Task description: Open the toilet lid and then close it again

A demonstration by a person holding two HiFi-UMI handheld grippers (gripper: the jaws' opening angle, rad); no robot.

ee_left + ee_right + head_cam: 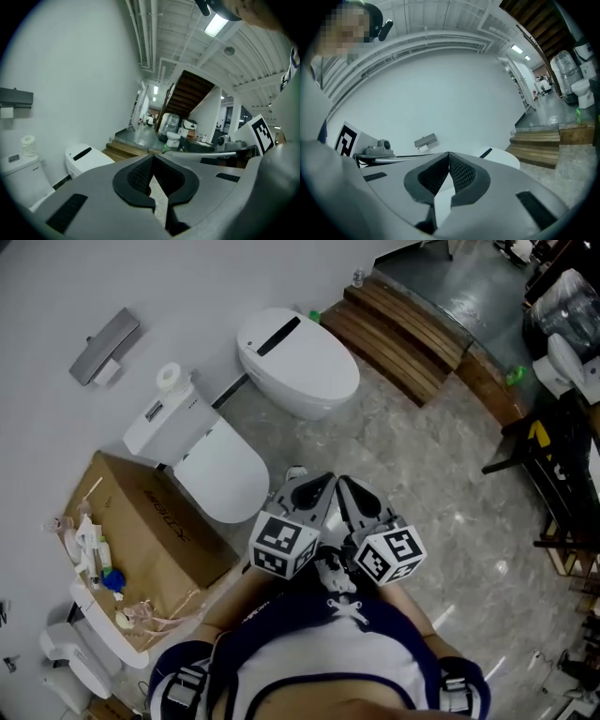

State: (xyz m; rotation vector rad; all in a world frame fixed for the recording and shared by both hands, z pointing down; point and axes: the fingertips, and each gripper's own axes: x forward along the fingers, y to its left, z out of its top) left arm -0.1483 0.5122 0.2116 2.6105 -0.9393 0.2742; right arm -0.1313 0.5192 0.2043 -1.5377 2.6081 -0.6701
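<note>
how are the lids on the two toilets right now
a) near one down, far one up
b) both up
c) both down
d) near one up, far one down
c: in the head view the near toilet's lid and the far toilet's lid both lie flat over their bowls.

White oval toilet lid (223, 479), closed, lying flat

Two toilets (298, 362) (221, 472) nearby, one box (155, 526), two tongs (153, 158) (449, 154).
</note>
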